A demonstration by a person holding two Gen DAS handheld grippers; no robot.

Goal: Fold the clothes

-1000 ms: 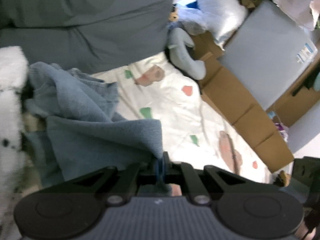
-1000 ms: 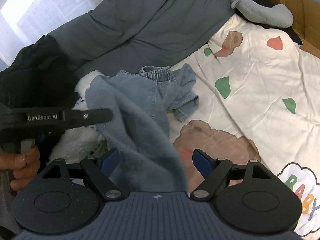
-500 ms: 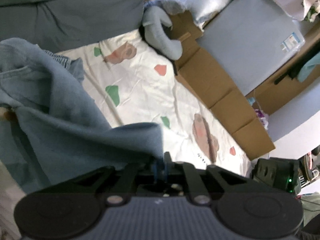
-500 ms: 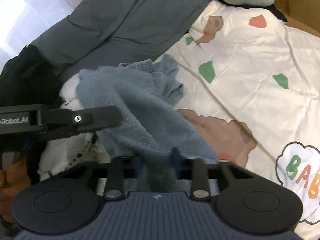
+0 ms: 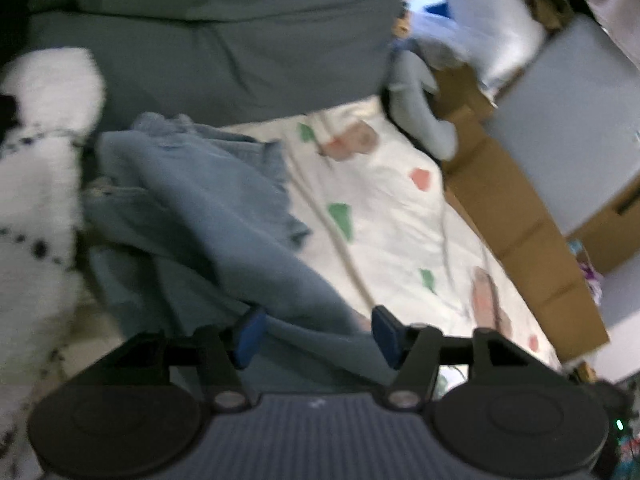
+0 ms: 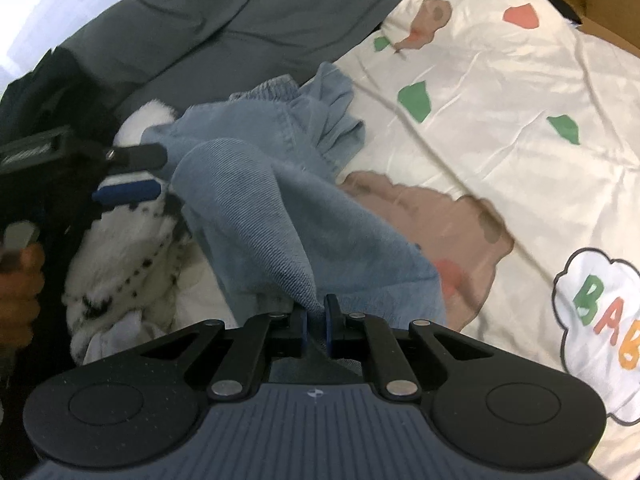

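A: Where's the garment from where you stand?

B: The blue denim garment lies bunched on the printed bedsheet, up against the grey duvet, with its elastic waistband toward the duvet. One fold is drawn up toward the right gripper.

A: Is that one holding it?

B: Yes. Its blue pads are pressed together on a pinch of the denim, and the cloth runs up taut from the heap to that pinch.

A: And the left gripper?

B: Its jaws are opening. In its own view, which is blurred, the pads stand apart with a fold of the denim lying loosely between them, neither pad pressing on it. From the right wrist view you see it side-on at the left edge, just beside the garment's far corner, with a hand around its handle.

A: What's that white stuff beside it?

B: A white fleecy garment with black dots, heaped touching the denim on the left. Beyond the sheet there's a grey curved pillow and cardboard boxes along the bedside.

A: Any lettering on the sheet?

B: A cloud patch with coloured letters at the right.
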